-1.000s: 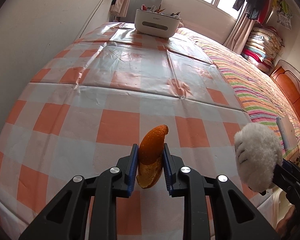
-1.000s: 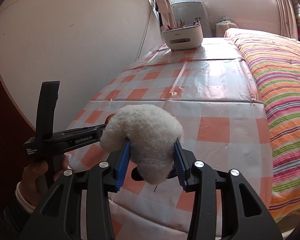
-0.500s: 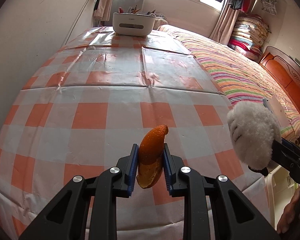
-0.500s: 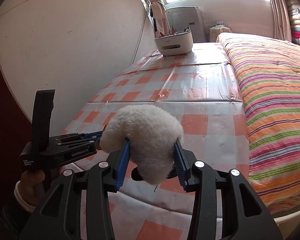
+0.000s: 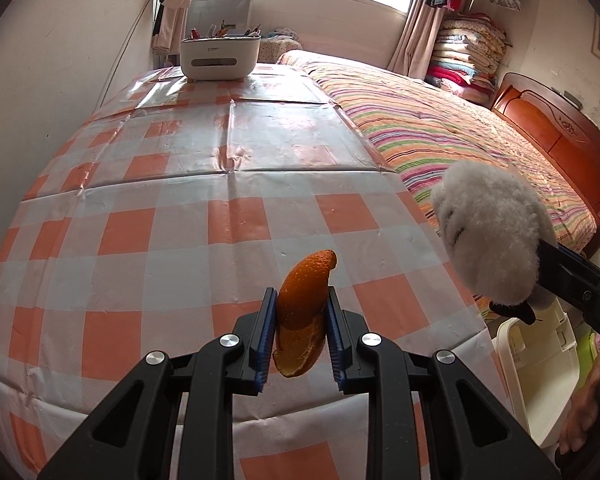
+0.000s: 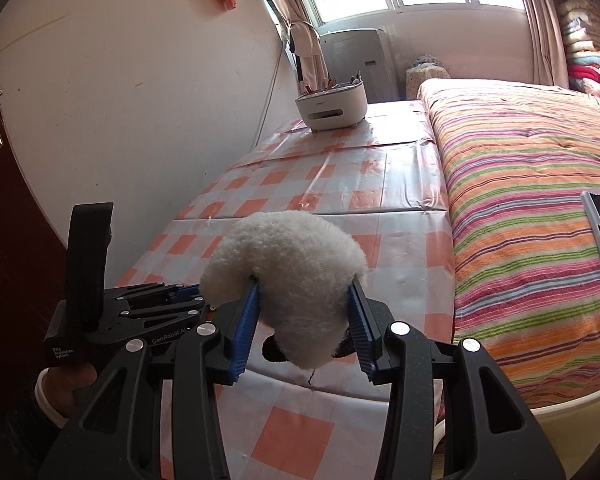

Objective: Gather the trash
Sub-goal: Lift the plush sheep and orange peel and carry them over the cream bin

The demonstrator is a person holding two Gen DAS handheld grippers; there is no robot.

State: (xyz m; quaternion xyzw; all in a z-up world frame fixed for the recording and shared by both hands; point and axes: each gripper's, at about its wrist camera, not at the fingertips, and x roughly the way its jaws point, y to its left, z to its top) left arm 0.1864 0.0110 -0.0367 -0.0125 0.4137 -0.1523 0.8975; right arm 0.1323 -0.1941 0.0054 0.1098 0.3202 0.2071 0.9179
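both tools have drawn back from the orange-checked table (image 5: 172, 184), the left tool (image 5: 300, 334) gripping a curled orange peel (image 5: 304, 300), the right tool (image 6: 304, 320) a fluffy white toy (image 6: 288, 256), likely heading for the white bin (image 5: 540, 368).

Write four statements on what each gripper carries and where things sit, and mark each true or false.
1. The left gripper is shut on an orange peel. True.
2. The right gripper is open and carries nothing. False: it is shut on a fluffy white plush toy.
3. A white organizer box stands at the far end of the checkered tablecloth. True.
4. The orange peel lies on the striped bedspread. False: it is held over the tablecloth.
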